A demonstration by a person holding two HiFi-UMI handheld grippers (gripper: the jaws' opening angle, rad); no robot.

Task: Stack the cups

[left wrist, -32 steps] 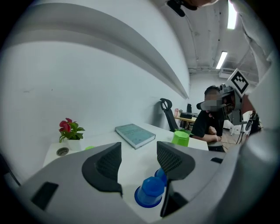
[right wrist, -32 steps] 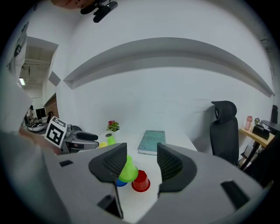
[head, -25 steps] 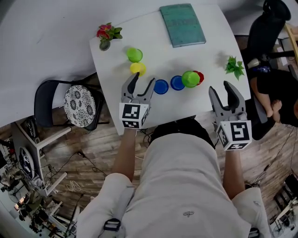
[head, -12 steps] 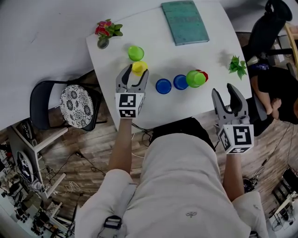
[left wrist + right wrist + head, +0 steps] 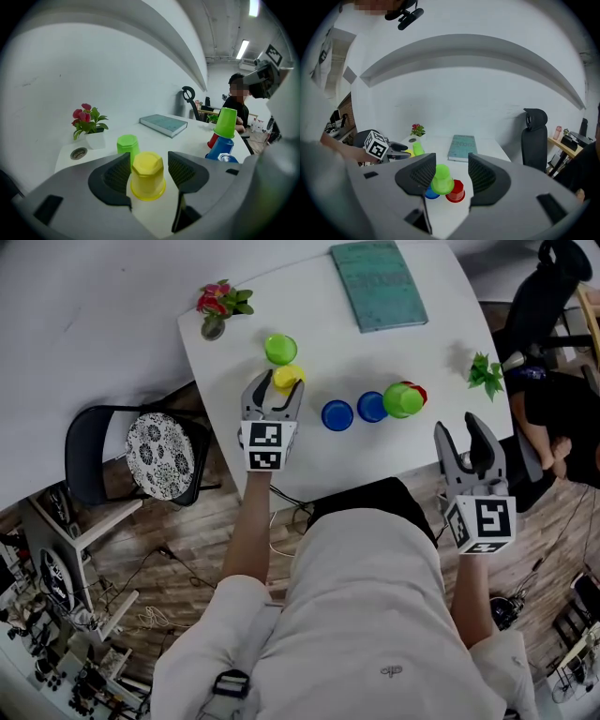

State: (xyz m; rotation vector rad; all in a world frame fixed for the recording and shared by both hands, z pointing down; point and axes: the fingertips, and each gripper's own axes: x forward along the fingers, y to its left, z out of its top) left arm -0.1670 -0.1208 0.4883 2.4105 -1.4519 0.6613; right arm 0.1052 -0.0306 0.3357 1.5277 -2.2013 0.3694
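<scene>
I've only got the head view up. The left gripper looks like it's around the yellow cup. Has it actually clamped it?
Observer: Not yet. In the left gripper view the yellow cup stands between the jaws of the left gripper, with a gap showing on its right side.
Operator: Is that cup mouth up or down?
Observer: Mouth down: rim on the table, flat base on top.
Operator: Where's the right gripper aiming?
Observer: The right gripper is open and empty; its view frames the green cup far ahead between the jaws.
</scene>
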